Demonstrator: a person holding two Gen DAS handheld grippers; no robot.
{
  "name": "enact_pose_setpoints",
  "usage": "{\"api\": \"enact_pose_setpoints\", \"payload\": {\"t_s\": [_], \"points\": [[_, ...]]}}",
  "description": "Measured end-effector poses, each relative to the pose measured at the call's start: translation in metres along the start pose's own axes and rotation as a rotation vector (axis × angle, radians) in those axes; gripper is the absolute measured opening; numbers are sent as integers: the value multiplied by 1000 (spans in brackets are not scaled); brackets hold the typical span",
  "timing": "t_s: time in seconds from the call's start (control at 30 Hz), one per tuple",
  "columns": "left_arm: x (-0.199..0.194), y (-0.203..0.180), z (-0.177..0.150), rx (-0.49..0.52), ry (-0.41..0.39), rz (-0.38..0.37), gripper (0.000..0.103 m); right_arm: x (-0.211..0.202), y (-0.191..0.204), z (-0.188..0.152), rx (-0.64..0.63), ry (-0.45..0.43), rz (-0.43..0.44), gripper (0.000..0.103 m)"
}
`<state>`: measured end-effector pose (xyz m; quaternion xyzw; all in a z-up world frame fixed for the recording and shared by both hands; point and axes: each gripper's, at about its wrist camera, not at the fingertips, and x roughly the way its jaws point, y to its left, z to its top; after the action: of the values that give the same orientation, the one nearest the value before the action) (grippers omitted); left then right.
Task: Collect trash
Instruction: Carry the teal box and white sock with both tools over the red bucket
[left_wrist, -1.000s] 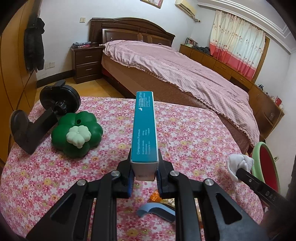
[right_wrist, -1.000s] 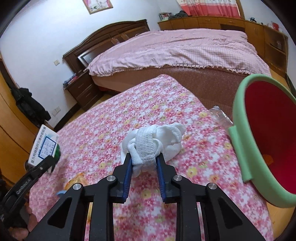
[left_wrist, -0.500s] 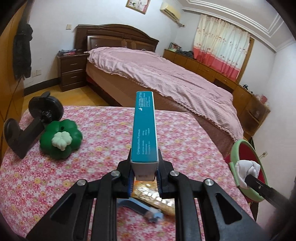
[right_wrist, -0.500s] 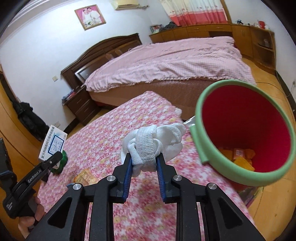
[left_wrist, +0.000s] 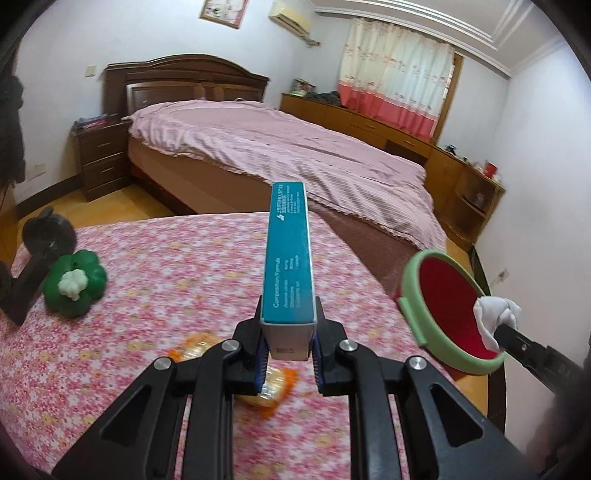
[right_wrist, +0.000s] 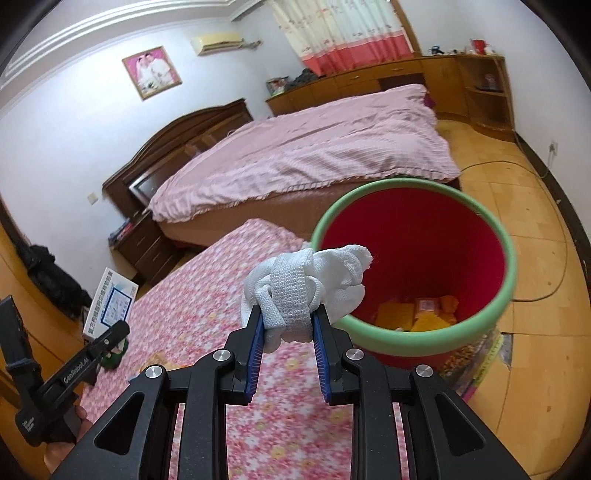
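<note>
My left gripper (left_wrist: 288, 347) is shut on the end of a long teal carton (left_wrist: 290, 258), which sticks out forward over the flowered table (left_wrist: 184, 266). My right gripper (right_wrist: 287, 325) is shut on a wad of white cloth (right_wrist: 306, 284), held at the near rim of a red bin with a green rim (right_wrist: 417, 266). Orange wrappers lie at the bin's bottom (right_wrist: 417, 314). From the left wrist the bin (left_wrist: 450, 299) stands beyond the table's right edge, with the cloth (left_wrist: 495, 310) in front of its mouth. An orange snack packet (left_wrist: 273, 384) lies under the left fingers.
A green clover-shaped toy (left_wrist: 75, 282) and a black clamp-like object (left_wrist: 33, 258) sit at the table's left. A bed (left_wrist: 295, 158) with a pink cover stands behind the table. Wooden cabinets line the far wall. A cable (right_wrist: 554, 266) runs on the floor past the bin.
Both grippers have swung right and risen with their loads. The bin has come fully into view and the cloth now hangs at its rim. The blue scrap under the left gripper has dropped from view.
</note>
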<state>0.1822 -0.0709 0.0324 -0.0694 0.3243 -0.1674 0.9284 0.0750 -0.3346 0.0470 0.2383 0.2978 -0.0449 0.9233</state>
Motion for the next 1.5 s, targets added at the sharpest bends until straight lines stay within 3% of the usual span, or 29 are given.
{"api": "enact_pose_setpoints", "payload": {"t_s": [0.3,0.6,0.87,1.5], "points": [[-6,-43,-2,36,40,-95,19,-27,-30,1,60,-41,-1,25],[0,-87,0,94,65,-142,19,-39,-54,3,107,-70,8,25],[25,-123,0,136,137,-228,19,-38,-83,4,159,-66,-2,25],[96,-181,-20,195,246,-272,19,-24,-129,10,202,-62,-30,25]]}}
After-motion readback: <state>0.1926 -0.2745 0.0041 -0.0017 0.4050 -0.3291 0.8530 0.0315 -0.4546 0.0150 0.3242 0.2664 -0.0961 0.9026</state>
